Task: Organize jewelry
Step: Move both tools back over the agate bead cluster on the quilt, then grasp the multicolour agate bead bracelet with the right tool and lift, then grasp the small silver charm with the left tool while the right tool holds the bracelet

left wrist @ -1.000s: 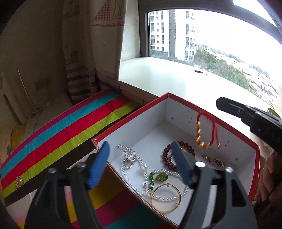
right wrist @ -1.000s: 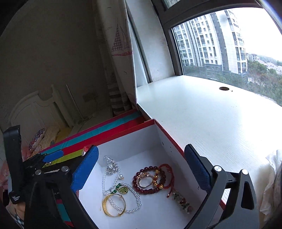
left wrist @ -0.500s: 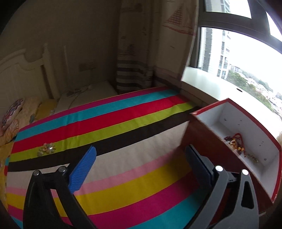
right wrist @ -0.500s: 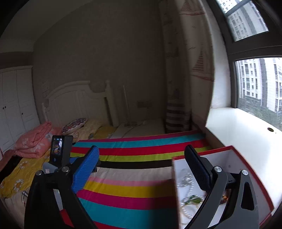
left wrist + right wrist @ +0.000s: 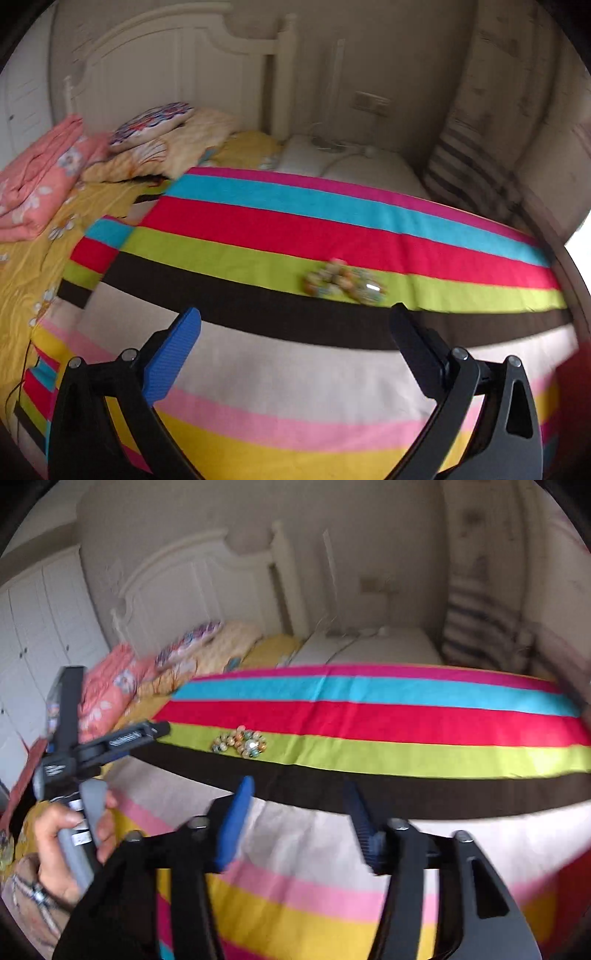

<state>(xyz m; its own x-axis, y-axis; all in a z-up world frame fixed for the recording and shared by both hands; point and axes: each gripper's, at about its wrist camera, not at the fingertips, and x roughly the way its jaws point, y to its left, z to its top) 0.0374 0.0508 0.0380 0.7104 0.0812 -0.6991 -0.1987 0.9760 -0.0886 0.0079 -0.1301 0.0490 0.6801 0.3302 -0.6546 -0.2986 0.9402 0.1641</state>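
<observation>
- Left wrist view: the left gripper [image 5: 295, 325] reaches forward over a bed covered by a striped blanket [image 5: 258, 369]. Its jaws stand wide apart with nothing between them, hovering above the pale and brown stripes.
- Ahead of the jaws, a beaded bracelet [image 5: 343, 282] lies on the lime-green stripe, close to its border with the brown stripe. It is blurred, so its beads show only as pale, orange and green dots.
- Far back are a white headboard [image 5: 177, 70], a patterned pillow [image 5: 151, 125] and a folded pink quilt [image 5: 33, 184] on a yellow sheet.
- Right wrist view: the right gripper [image 5: 299, 812] also points across the blanket, held low over the pale stripe. Its jaws are parted about halfway and hold nothing.
- The bracelet [image 5: 240, 743] sits on the green stripe, ahead and to the left of these jaws, touched by neither gripper.
- At the left edge, the person's left hand [image 5: 70, 853] wraps around the grey handle of the left gripper [image 5: 151, 731], whose dark fingers point toward the bracelet.
</observation>
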